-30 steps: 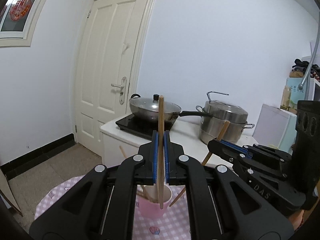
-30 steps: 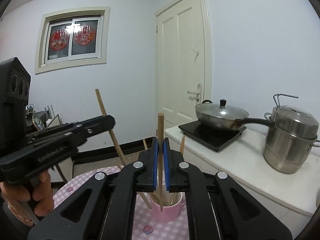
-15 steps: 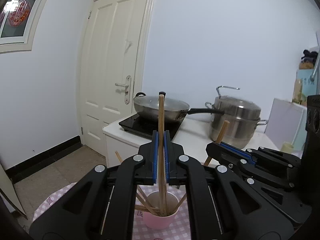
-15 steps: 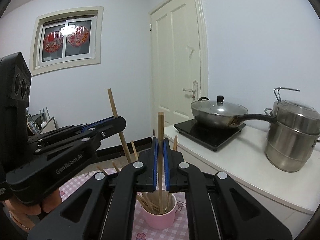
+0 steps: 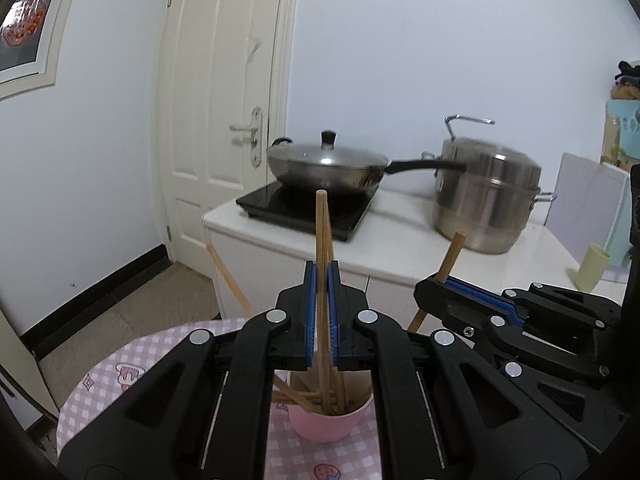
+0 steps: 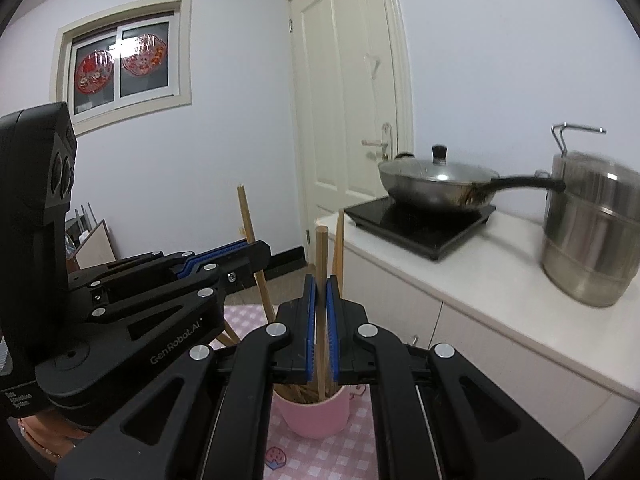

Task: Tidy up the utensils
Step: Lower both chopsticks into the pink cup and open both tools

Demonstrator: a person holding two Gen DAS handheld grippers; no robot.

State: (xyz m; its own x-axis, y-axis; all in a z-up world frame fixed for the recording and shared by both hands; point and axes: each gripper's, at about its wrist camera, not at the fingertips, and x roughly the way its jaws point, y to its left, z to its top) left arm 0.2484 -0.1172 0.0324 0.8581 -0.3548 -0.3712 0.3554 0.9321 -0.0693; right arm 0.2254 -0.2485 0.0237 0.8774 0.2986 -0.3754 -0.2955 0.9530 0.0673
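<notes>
Chopsticks are clamped upright, one in each gripper. The left fingers (image 5: 321,316) are closed on a chopstick (image 5: 321,236) whose lower end dips into the pink cup (image 5: 329,426); in the right wrist view this gripper (image 6: 256,250) shows at the left with its stick (image 6: 249,216) slanting up. The right fingers (image 6: 321,320) are likewise shut on a chopstick (image 6: 321,256), its tip down inside the cup (image 6: 316,416); the left wrist view shows that gripper (image 5: 428,284) at the right, stick (image 5: 450,256) tilted. More chopsticks lean in the cup, which stands on a pink checked cloth (image 5: 116,372) on the desk. Beyond, a white counter (image 5: 400,216) carries a black cooktop (image 5: 272,206) with a lidded wok (image 5: 326,166) and, beside it, a steel steamer pot (image 5: 486,204). A white door (image 5: 224,92) stands behind.
</notes>
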